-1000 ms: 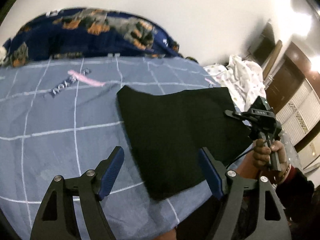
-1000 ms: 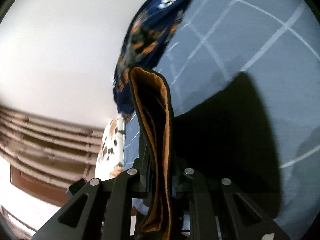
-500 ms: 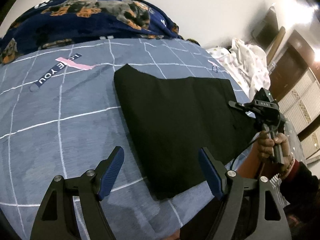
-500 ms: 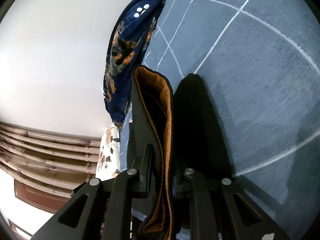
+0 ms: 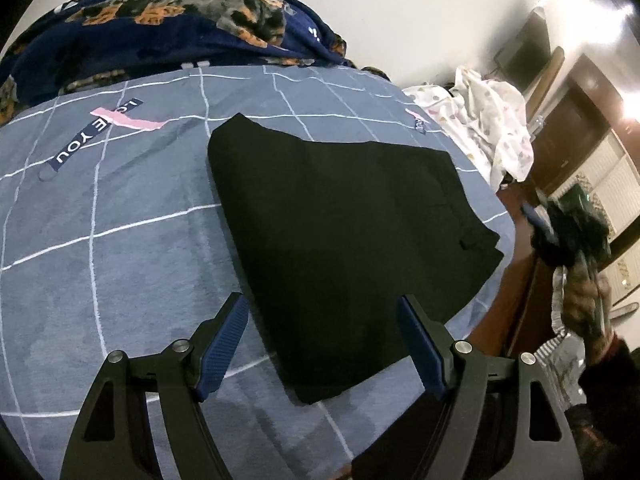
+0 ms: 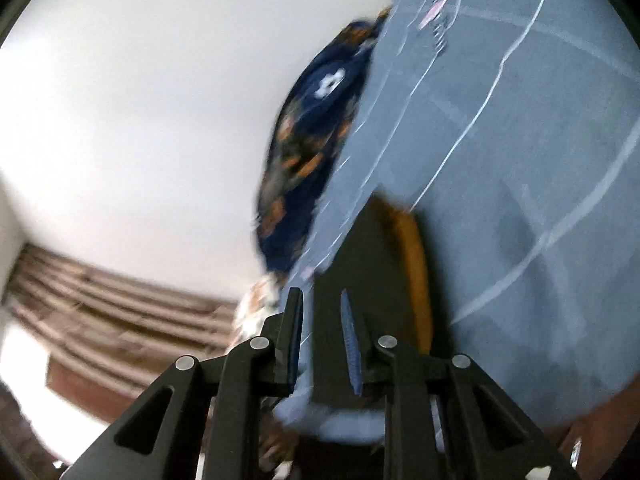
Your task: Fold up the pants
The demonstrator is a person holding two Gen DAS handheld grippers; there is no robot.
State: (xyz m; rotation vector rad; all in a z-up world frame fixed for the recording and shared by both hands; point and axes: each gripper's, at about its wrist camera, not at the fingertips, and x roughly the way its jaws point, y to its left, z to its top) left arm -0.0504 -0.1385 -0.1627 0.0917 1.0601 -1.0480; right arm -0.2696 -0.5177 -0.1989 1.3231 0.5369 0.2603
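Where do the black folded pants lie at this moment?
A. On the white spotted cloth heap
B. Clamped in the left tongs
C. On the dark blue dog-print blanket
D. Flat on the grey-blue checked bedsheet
D: the black folded pants lie flat on the grey-blue checked bedsheet, touching neither tongs.

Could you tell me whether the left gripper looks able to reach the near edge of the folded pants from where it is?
Probably yes: the left gripper is open above the pants, with nothing between them.
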